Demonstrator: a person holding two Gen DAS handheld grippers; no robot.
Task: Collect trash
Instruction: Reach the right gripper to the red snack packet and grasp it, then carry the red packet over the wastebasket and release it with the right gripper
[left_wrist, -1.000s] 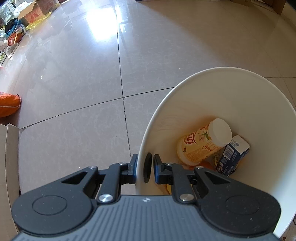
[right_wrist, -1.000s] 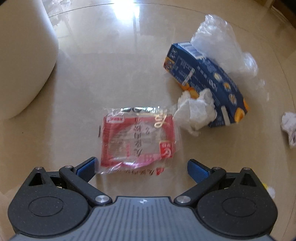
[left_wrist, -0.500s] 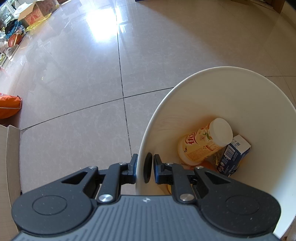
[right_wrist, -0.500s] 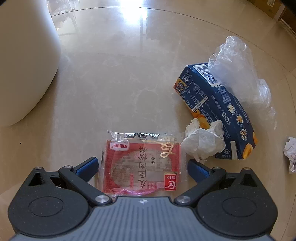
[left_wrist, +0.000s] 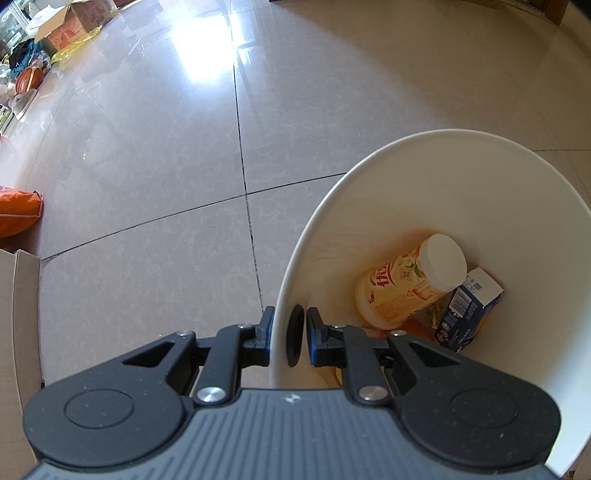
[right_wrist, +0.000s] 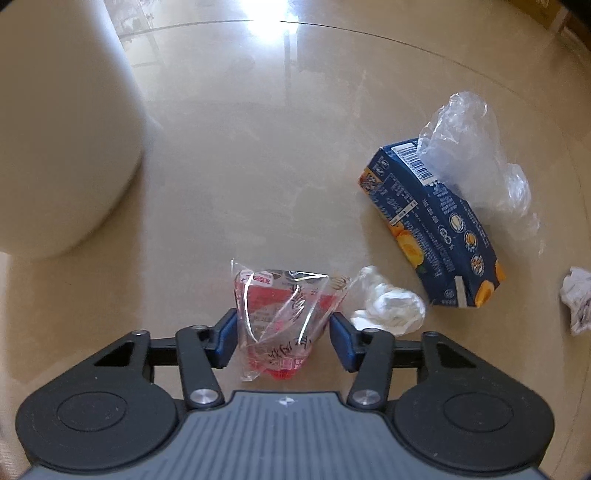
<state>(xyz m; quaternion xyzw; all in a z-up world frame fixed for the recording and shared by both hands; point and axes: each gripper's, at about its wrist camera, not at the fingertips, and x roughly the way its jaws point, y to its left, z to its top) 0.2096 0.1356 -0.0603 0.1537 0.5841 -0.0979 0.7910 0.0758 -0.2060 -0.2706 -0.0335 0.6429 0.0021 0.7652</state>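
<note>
My left gripper (left_wrist: 288, 339) is shut on the near rim of the white bin (left_wrist: 443, 134), one finger outside the wall and one inside. A yellow bottle with a white cap (left_wrist: 406, 284) and a small blue carton (left_wrist: 469, 310) lie at the bin's bottom. In the right wrist view, my right gripper (right_wrist: 282, 336) points down at the floor and its jaws are closing on a red and clear snack wrapper (right_wrist: 280, 314). The wrapper is buckled into a fold between the blue pads. The bin's outer wall (right_wrist: 62, 147) stands at the left.
Right of the wrapper lie a crumpled white tissue (right_wrist: 391, 306), a blue juice carton (right_wrist: 432, 229) with a clear plastic bag (right_wrist: 469, 147) on it, and another paper wad (right_wrist: 578, 299). An orange bag (left_wrist: 16, 214), a cardboard edge (left_wrist: 18, 314) and far boxes (left_wrist: 62, 26) show at the left.
My right gripper slid over the red wrapper and its wide-open jaws came in on it, folding it upward. The left gripper and the bin have kept still.
</note>
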